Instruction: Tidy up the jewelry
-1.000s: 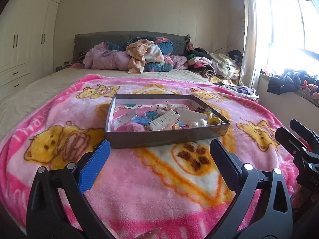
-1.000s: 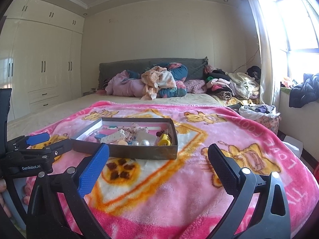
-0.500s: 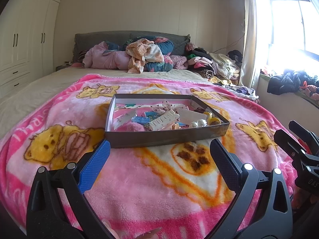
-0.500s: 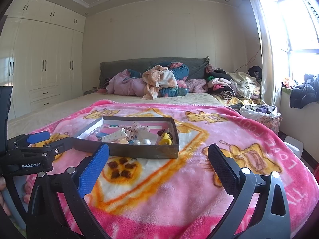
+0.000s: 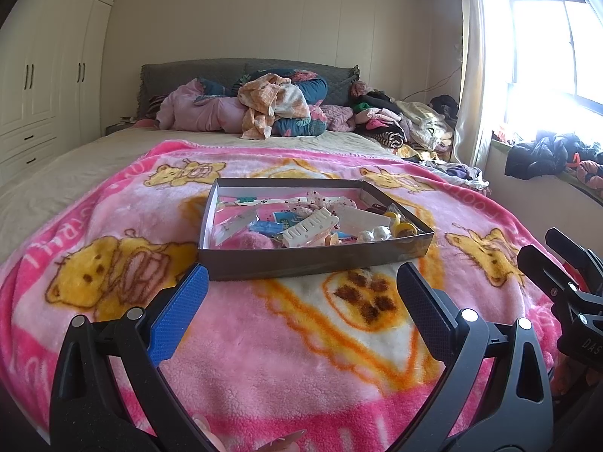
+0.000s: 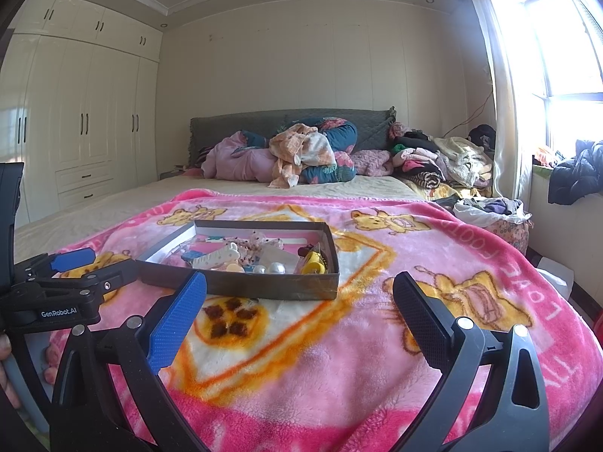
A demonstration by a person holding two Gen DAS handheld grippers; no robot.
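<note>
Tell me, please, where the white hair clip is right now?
In both views the white hair clip lies inside the box on the pink blanket, left of the pearls.

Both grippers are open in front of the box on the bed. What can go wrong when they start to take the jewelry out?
The shallow box sits on a soft blanket, so pressing its wall may tip it or slide it. The items are heaped together around the white hair clip, so the left gripper or right gripper may catch several at once.

black left gripper (image 5: 301, 286) frames, blue and black ribbed pads, silver screws.
</note>
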